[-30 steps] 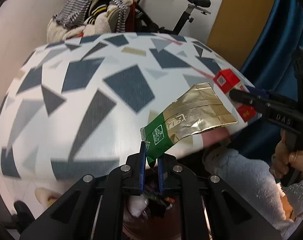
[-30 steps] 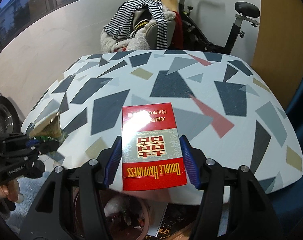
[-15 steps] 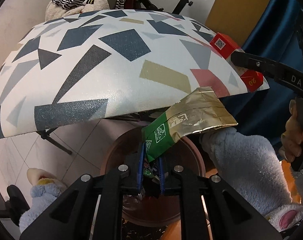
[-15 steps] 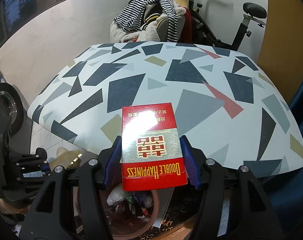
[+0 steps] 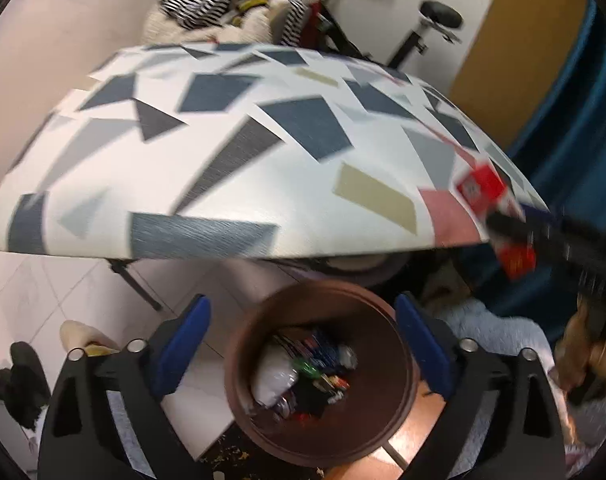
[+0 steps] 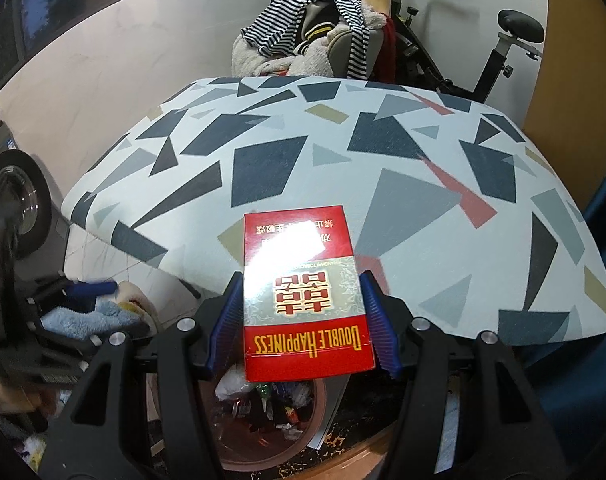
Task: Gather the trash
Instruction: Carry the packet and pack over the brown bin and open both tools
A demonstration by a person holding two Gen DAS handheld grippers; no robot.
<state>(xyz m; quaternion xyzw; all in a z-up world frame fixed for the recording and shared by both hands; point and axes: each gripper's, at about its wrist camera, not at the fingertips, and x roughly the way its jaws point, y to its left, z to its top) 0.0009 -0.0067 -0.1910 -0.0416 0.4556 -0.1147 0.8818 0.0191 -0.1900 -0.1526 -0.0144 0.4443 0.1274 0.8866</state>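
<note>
A round brown trash bin (image 5: 323, 436) stands on the floor below the table's near edge, with several pieces of trash inside; it also shows in the right wrist view (image 6: 263, 436). My left gripper (image 5: 303, 344) is open and empty, held over the bin. My right gripper (image 6: 303, 316) is shut on a red "Double Happiness" cigarette box (image 6: 303, 292), held at the table's near edge above the bin. The box also shows in the left wrist view (image 5: 491, 204), at the right.
A table (image 6: 383, 168) with a grey, blue and red shard pattern fills both views. Behind it are a chair piled with clothes (image 6: 315, 36) and an exercise bike (image 6: 499, 40). A blue curtain (image 5: 575, 128) hangs at the right.
My left gripper has opened and the gold and green wrapper it held is gone from it. The right gripper still holds the red box, slightly nearer the table edge.
</note>
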